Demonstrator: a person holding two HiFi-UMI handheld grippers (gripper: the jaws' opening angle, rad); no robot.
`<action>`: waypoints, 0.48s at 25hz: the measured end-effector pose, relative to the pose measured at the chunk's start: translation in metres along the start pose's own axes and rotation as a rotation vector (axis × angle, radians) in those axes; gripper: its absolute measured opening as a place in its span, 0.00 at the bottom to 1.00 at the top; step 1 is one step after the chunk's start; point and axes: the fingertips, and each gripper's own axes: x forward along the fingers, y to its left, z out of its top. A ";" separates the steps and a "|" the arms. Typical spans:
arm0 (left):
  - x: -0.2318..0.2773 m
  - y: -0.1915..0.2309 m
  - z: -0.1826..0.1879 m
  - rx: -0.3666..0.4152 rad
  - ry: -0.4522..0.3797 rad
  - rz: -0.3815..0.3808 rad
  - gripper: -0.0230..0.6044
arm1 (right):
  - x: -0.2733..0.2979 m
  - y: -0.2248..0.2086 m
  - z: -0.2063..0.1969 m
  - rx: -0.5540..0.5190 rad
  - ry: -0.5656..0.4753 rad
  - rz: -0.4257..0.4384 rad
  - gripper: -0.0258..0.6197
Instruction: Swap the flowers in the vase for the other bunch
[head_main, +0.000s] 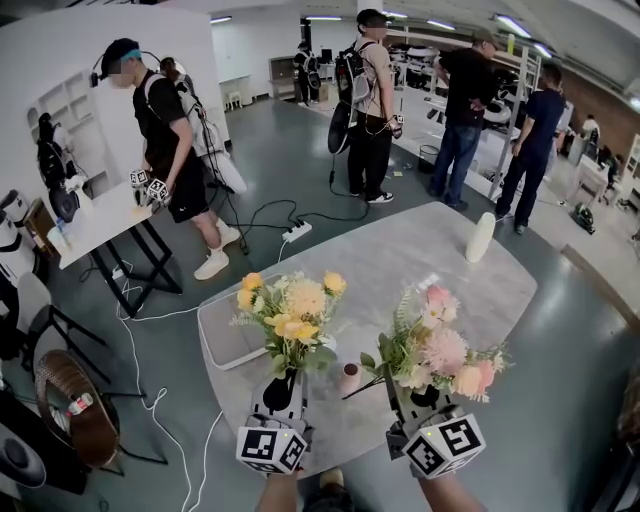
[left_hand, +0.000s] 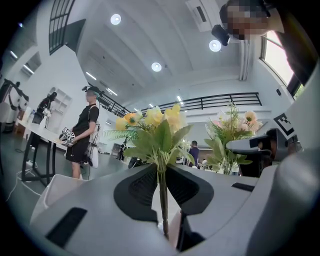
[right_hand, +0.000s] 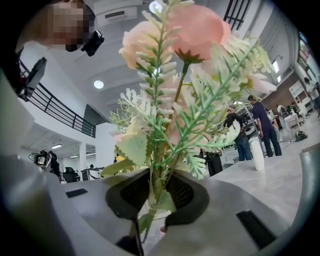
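Nearest us, over the near edge of the table (head_main: 400, 262), the left gripper (left_hand: 161, 187) has its jaws pinched almost together on the thin green stems of the yellow bunch (head_main: 290, 315), the dark pads meeting the stems just under the lowest leaves; beside it, also over the table's near edge, the right gripper (right_hand: 154, 197) is clamped the same way on the leafier stem bundle of the pink bunch (head_main: 440, 352), its jaws a little wider apart because several stems and a leaf sit between them; both bunches stand upright above the jaws, clear of the table, so neither is in a vase at this moment; between the two grippers a small cup (head_main: 349, 375) rests on the table, and we cannot tell what it is for; toward the table's far right edge stands the white vase (head_main: 480, 237), upright and, as far as we can see, with nothing in it; we judge the flowers to be light and top-heavy, with soft heads and leaves that would crush easily and slim, smooth stems that could swivel or slide between the pads; the place to take hold is low on the gathered stems, beneath the foliage, as both grippers do, with some bare stem left below the pads to enter the vase's mouth; we think the vase may tip if a stem catches its rim, so a straight lowering seems wise.
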 end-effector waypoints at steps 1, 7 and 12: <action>0.001 0.000 -0.001 -0.001 0.000 -0.002 0.14 | 0.002 -0.001 0.003 -0.004 -0.007 0.002 0.18; 0.003 0.009 -0.006 0.001 0.015 -0.001 0.14 | 0.018 0.003 0.017 -0.057 -0.039 0.008 0.18; 0.001 0.021 -0.012 0.001 0.028 0.012 0.14 | 0.030 0.001 0.021 -0.115 -0.044 0.008 0.18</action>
